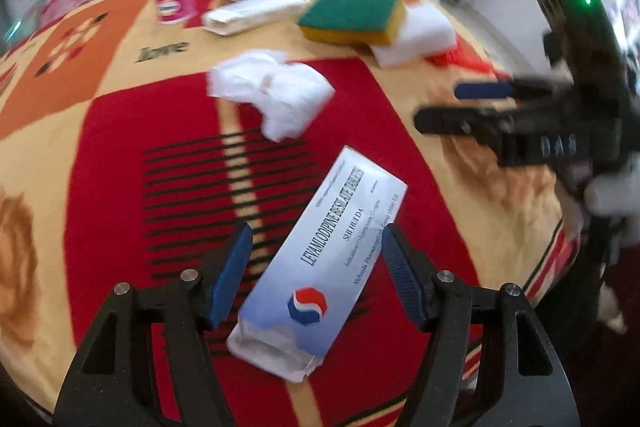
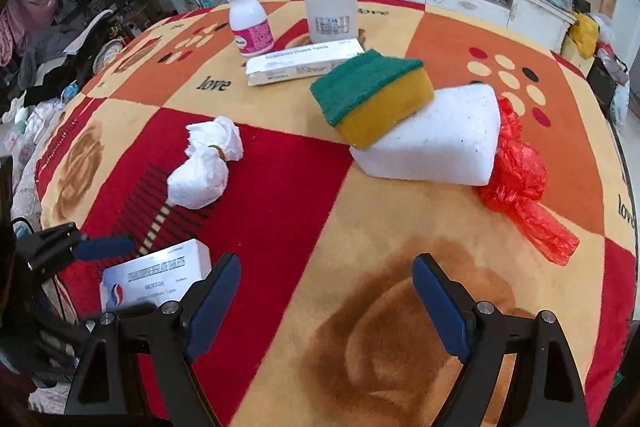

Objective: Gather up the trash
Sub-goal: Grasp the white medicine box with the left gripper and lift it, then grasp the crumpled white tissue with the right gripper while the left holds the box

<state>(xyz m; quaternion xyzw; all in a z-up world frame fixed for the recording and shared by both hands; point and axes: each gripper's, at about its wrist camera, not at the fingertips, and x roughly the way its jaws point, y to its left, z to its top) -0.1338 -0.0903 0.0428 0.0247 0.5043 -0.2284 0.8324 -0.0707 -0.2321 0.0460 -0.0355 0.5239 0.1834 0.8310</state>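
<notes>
My left gripper (image 1: 318,259) stands with jaws parted on either side of the tablet box (image 1: 320,267), which lies flat and tilted on the patterned cloth (image 1: 120,147); the right pad looks to be at the box's long edge, the left pad clear of it, so nothing is gripped. My right gripper (image 2: 326,291) hangs with jaws wide apart over bare cloth, nothing between them. A crumpled tissue wad (image 2: 206,163) lies well beyond the box with open cloth around it. Farther back a green-and-yellow sponge (image 2: 372,91) leans on a white foam block (image 2: 436,143), with a red plastic bag (image 2: 520,183) touching the block's right side, near the counter's edge.
</notes>
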